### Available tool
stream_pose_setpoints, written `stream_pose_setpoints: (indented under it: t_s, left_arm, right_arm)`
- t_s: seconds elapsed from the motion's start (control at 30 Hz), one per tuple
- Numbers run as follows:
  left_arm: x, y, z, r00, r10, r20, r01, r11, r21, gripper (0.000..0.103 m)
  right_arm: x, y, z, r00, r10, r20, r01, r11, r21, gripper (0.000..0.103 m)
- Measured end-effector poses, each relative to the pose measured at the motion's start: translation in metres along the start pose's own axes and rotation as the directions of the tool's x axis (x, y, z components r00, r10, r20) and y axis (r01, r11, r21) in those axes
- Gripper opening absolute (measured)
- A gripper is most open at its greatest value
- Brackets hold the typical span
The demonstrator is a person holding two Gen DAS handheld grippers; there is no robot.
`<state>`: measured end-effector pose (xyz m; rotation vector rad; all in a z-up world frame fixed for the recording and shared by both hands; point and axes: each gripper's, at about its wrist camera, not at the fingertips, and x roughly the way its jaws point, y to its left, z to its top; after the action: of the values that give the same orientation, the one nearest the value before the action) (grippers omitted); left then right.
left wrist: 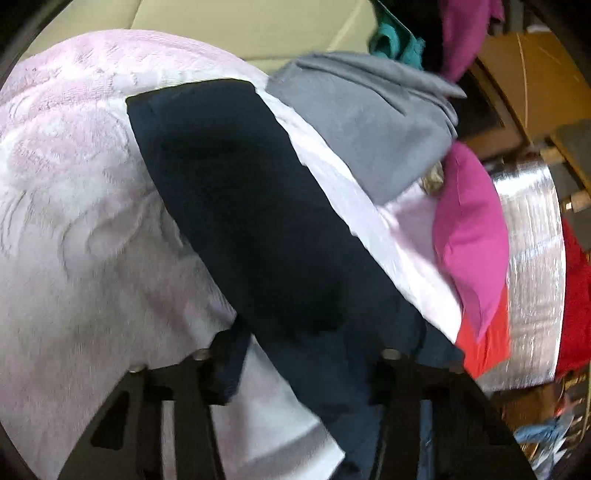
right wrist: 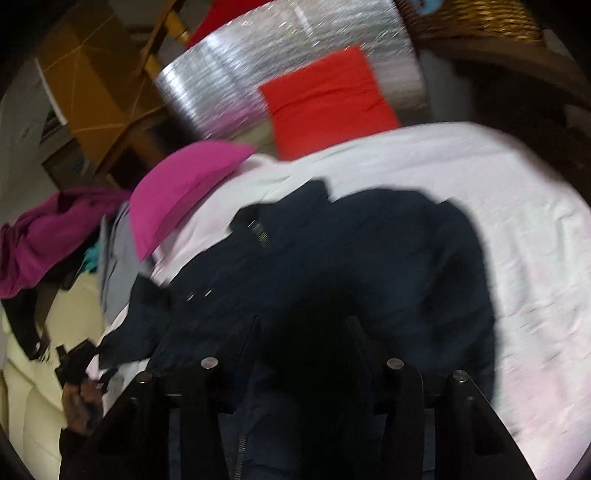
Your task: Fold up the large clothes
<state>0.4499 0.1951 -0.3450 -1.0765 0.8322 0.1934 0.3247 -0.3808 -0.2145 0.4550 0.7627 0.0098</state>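
Observation:
A dark navy jacket point(left wrist: 258, 221) lies on a pale pink textured bedspread point(left wrist: 74, 203). In the left wrist view one long part of it stretches from my left gripper point(left wrist: 299, 365) up toward the far left. The jaws stand apart with navy cloth between and over them; a grip is not clear. In the right wrist view the jacket point(right wrist: 369, 258) is bunched, with a zipper and snaps showing. My right gripper point(right wrist: 303, 332) is low over the bunched cloth, and its fingertips are lost in the dark fabric.
A grey folded garment point(left wrist: 369, 122), a magenta pillow point(left wrist: 469, 236) and an orange-red cushion point(right wrist: 325, 99) sit at the bed's edge. Silver foil sheet point(right wrist: 229, 85), wicker basket point(right wrist: 480, 18), cardboard boxes point(left wrist: 535, 74) and a magenta cloth pile point(right wrist: 48, 232) surround the bed.

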Motion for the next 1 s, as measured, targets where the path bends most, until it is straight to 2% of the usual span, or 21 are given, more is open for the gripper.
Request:
stream_pose_setpoints:
  t_s: [0.07,0.13,0.23,0.37,0.4,0.47,0.5,0.57,0.63,0.67,0.7,0.77,0.8,0.83,0.9,0.93,1.0]
  left_arm:
    - [0.009,0.005,0.006,1.000,-0.005,-0.002,0.005,1.000,-0.024,0.034]
    - [0.013,0.009,0.007,0.999,-0.043,0.005,0.043,0.997,-0.057,0.025]
    - [0.013,0.003,0.010,0.997,-0.068,0.037,0.070,0.996,-0.048,0.012]
    - [-0.008,-0.041,-0.002,0.987,-0.116,0.110,0.103,0.988,0.113,0.008]
    - [-0.016,-0.058,-0.008,0.983,-0.134,0.123,0.111,0.978,0.175,0.008]
    - [-0.033,-0.094,-0.027,0.974,-0.178,0.139,0.127,0.941,0.315,0.007]
    - [-0.042,-0.115,-0.041,0.967,-0.211,0.142,0.141,0.910,0.390,0.007]
    - [-0.060,-0.151,-0.073,0.952,-0.279,0.126,0.174,0.831,0.528,0.007]
    - [-0.071,-0.186,-0.113,0.934,-0.351,0.070,0.223,0.724,0.652,0.006]
    - [-0.074,-0.203,-0.139,0.924,-0.383,0.023,0.255,0.656,0.710,0.006]
    - [-0.074,-0.214,-0.161,0.916,-0.401,-0.024,0.284,0.602,0.746,0.006]
    - [-0.071,-0.229,-0.195,0.900,-0.418,-0.120,0.345,0.520,0.781,0.006]
    - [-0.065,-0.237,-0.219,0.892,-0.414,-0.183,0.381,0.468,0.797,0.006]
    - [-0.057,-0.243,-0.238,0.888,-0.395,-0.236,0.406,0.431,0.806,0.006]
    - [-0.035,-0.250,-0.272,0.885,-0.323,-0.335,0.445,0.376,0.813,0.007]
    - [-0.022,-0.252,-0.290,0.885,-0.265,-0.382,0.458,0.356,0.815,0.007]
    - [0.005,-0.253,-0.315,0.885,-0.124,-0.449,0.463,0.337,0.820,0.011]
  right_arm:
    - [0.012,0.013,-0.007,1.000,0.009,-0.017,-0.009,1.000,-0.023,0.049]
    - [0.019,0.021,-0.010,1.000,0.007,-0.027,-0.008,0.999,-0.047,0.049]
    - [0.019,0.024,-0.012,1.000,0.001,-0.025,-0.002,0.998,-0.065,0.049]
    - [0.002,0.018,-0.012,1.000,-0.013,0.016,0.014,0.998,-0.062,0.049]
    - [-0.004,0.015,-0.012,1.000,-0.011,0.028,0.012,0.999,-0.053,0.049]
    - [-0.021,0.006,-0.011,0.998,-0.014,0.056,0.016,0.999,-0.032,0.049]
    - [-0.028,0.002,-0.011,0.998,-0.016,0.066,0.017,1.000,-0.022,0.049]
    - [-0.041,-0.008,-0.010,0.996,-0.022,0.086,0.022,1.000,-0.001,0.049]
    - [-0.052,-0.022,-0.010,0.994,-0.037,0.103,0.034,0.999,0.029,0.049]
    - [-0.055,-0.027,-0.011,0.993,-0.042,0.108,0.038,0.998,0.042,0.049]
    - [-0.060,-0.034,-0.012,0.992,-0.049,0.114,0.043,0.997,0.056,0.049]
    - [-0.068,-0.049,-0.014,0.991,-0.062,0.120,0.052,0.995,0.084,0.049]
    - [-0.070,-0.053,-0.015,0.990,-0.068,0.123,0.057,0.994,0.092,0.049]
    - [-0.073,-0.059,-0.017,0.989,-0.075,0.127,0.062,0.993,0.102,0.049]
    - [-0.078,-0.071,-0.019,0.988,-0.086,0.132,0.069,0.989,0.129,0.049]
    - [-0.080,-0.076,-0.020,0.987,-0.092,0.132,0.073,0.987,0.141,0.049]
    - [-0.084,-0.085,-0.022,0.985,-0.106,0.134,0.084,0.983,0.162,0.050]
